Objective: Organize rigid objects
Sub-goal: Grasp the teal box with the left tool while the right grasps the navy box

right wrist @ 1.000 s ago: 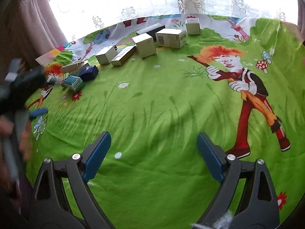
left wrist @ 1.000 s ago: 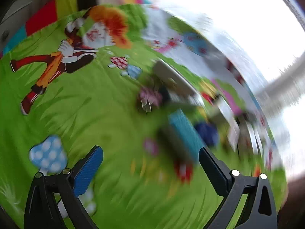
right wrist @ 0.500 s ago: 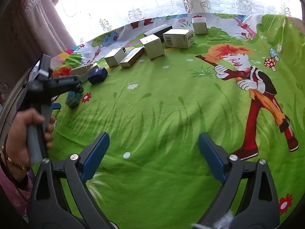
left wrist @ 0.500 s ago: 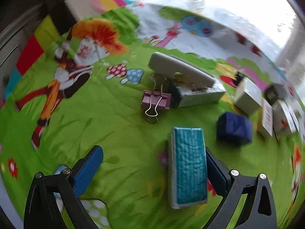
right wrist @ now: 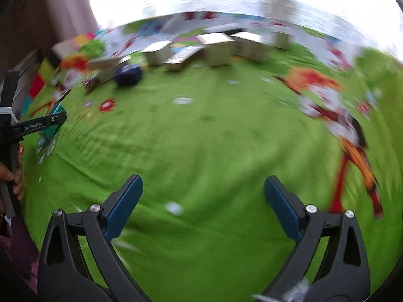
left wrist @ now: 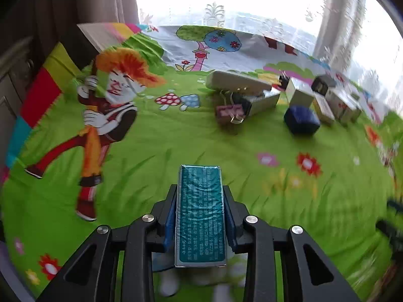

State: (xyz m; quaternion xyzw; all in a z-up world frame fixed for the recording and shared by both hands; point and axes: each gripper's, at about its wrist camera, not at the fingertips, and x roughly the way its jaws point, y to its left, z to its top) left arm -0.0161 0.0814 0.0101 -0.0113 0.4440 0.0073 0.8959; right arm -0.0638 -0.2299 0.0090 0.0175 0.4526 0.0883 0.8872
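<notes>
The narrow teal printed cardboard box [left wrist: 200,216] sits lengthwise between the blue pads of the left gripper [left wrist: 200,217], whose jaws have just been closing and now press on both its long sides. The right wrist view shows the same box at the far left edge, in that gripper and above the cloth, with a person's fingers [right wrist: 15,178] around the black handle.

The right gripper [right wrist: 202,205] has its jaws spread wide, having just been opening a little further, with nothing between them but the cloth below.

The surface is a bright green cartoon-printed fabric cloth [left wrist: 176,146] with a red-haired figure, mushrooms, flowers and a tree on it. Behind it is a bright window with a lace curtain [left wrist: 226,7], and a dull brown drape hangs at the left.

Farther back on the cloth lies a loose cluster of objects: one pink metal binder clip [left wrist: 230,114], one long pale grey case [left wrist: 236,81] lying on a silver-grey box [left wrist: 262,102], and one dark blue rounded box [left wrist: 302,119] just right of them. Beyond it several small white and beige cardboard boxes [right wrist: 216,47] stand in a rough row towards the window; blur keeps their exact number unclear. No open container shows.
</notes>
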